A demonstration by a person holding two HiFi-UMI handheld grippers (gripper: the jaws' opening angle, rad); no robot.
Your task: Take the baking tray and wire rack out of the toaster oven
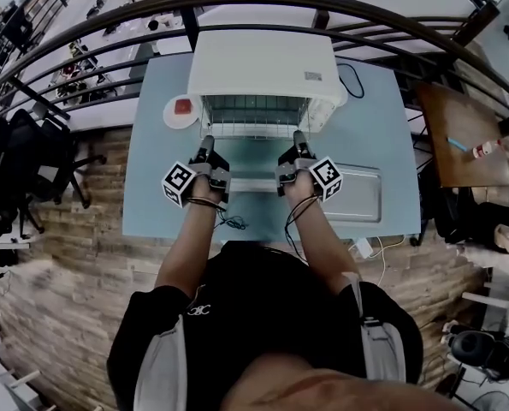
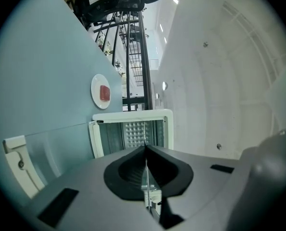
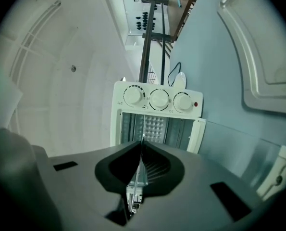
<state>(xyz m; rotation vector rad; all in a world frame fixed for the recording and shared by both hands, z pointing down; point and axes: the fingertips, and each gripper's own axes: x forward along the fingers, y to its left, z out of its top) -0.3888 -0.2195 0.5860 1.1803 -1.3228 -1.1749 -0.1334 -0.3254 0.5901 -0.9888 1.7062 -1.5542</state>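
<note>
The white toaster oven [image 1: 263,65] stands at the back of the table with its glass door [image 1: 252,163] folded down. The wire rack [image 1: 252,130] sticks partly out of the oven mouth. My left gripper [image 1: 207,142] is shut on the rack's left front edge and my right gripper [image 1: 298,138] on its right front edge. In each gripper view the rack shows edge-on as a thin wire [image 2: 146,186] [image 3: 138,176] between the closed jaws of the left gripper [image 2: 145,148] and the right gripper [image 3: 142,143]. The silver baking tray [image 1: 362,193] lies on the table to the oven's right.
A white plate [image 1: 182,110] with a red piece on it sits left of the oven. The door handle [image 1: 252,184] juts toward me between my wrists. A cable [image 1: 353,77] runs off the oven's right side. A railing [image 1: 109,24] curves behind the blue table [image 1: 151,187].
</note>
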